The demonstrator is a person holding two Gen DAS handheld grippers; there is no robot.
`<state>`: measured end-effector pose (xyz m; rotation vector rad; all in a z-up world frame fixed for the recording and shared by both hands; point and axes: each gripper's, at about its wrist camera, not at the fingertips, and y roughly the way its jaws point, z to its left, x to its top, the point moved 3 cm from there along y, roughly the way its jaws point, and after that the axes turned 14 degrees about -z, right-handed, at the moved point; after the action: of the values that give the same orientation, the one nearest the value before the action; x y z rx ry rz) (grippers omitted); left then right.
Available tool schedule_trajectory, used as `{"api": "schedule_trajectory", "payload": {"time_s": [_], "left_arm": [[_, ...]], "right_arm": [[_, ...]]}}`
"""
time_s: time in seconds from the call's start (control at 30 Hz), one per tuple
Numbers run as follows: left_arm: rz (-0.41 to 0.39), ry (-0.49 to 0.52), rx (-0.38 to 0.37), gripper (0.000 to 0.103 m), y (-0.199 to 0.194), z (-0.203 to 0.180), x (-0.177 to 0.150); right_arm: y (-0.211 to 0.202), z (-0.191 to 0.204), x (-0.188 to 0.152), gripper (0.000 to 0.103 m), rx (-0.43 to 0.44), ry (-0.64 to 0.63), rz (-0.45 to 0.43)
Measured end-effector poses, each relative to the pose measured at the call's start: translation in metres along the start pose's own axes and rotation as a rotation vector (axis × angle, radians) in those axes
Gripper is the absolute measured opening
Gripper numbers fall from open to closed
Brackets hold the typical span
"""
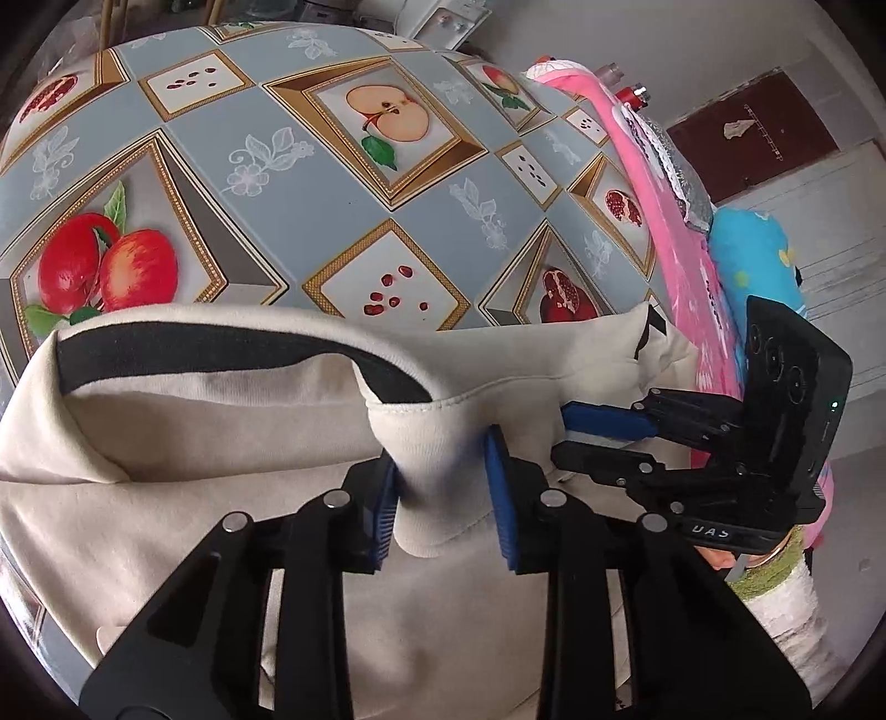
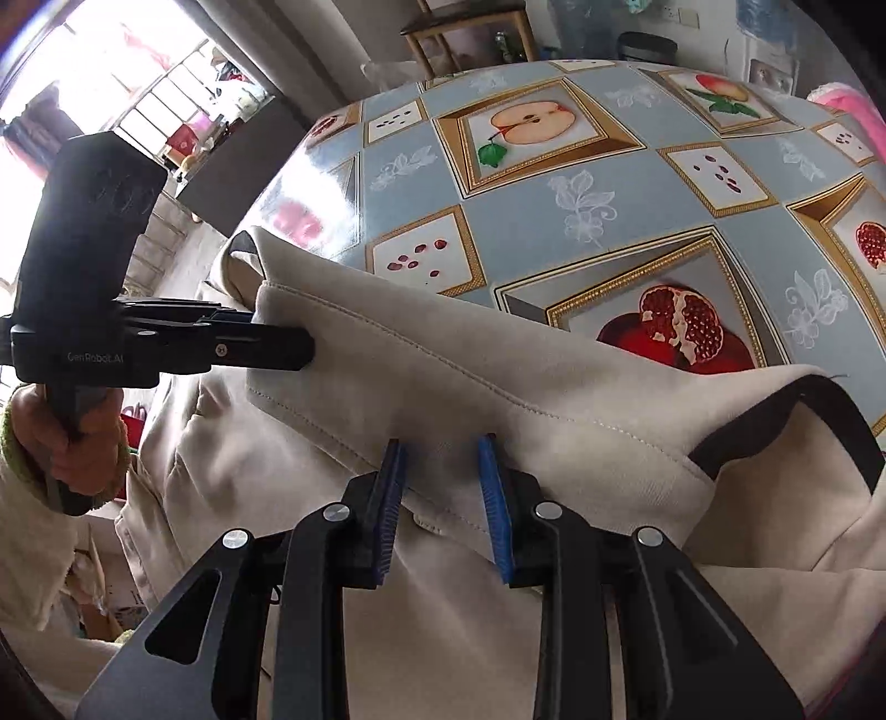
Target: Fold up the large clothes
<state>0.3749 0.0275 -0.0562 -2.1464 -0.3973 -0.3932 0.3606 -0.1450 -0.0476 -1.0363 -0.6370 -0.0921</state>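
A large cream garment [image 1: 221,421] with black trim [image 1: 221,343] lies over the near edge of a table covered with a fruit-patterned cloth [image 1: 332,183]. My left gripper [image 1: 444,498] is shut on a bunched fold of it, and the cloth fills the gap between the blue pads. In the right wrist view, the garment's stitched hem [image 2: 498,365] runs between the pads of my right gripper [image 2: 441,498], which is shut on it. Each gripper shows in the other's view: the right gripper [image 1: 570,437] at the right, the left gripper [image 2: 288,338] at the left, held by a hand [image 2: 77,443].
Pink fabric [image 1: 681,266] and a blue cushion [image 1: 758,260] lie along the table's right side. The patterned tabletop [image 2: 637,183] stretches away beyond the garment. A wooden chair [image 2: 465,33] stands behind the far edge, and a bright window is at the upper left.
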Motion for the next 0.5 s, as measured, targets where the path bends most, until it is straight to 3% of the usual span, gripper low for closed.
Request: {"api": "schedule_trajectory", "payload": {"time_s": [0.13, 0.2, 0.27, 0.33, 0.5], "left_arm": [[0.008, -0.008, 0.032, 0.030, 0.006, 0.003, -0.002], [0.006, -0.014, 0.027, 0.030, 0.003, 0.003, -0.002], [0.013, -0.018, 0.023, 0.030, 0.002, 0.003, -0.003], [0.029, -0.016, 0.022, 0.030, 0.002, 0.003, -0.004], [0.035, 0.016, 0.036, 0.030, 0.001, 0.001, -0.006]], "right_arm": [[-0.036, -0.019, 0.010, 0.032, 0.002, 0.105, -0.069], [-0.055, -0.039, 0.012, 0.048, -0.011, 0.212, -0.107], [-0.070, -0.065, 0.006, 0.049, -0.013, 0.341, -0.118], [-0.069, -0.082, -0.002, 0.049, -0.033, 0.410, -0.086], [-0.041, -0.093, -0.017, 0.049, -0.050, 0.443, -0.002]]}}
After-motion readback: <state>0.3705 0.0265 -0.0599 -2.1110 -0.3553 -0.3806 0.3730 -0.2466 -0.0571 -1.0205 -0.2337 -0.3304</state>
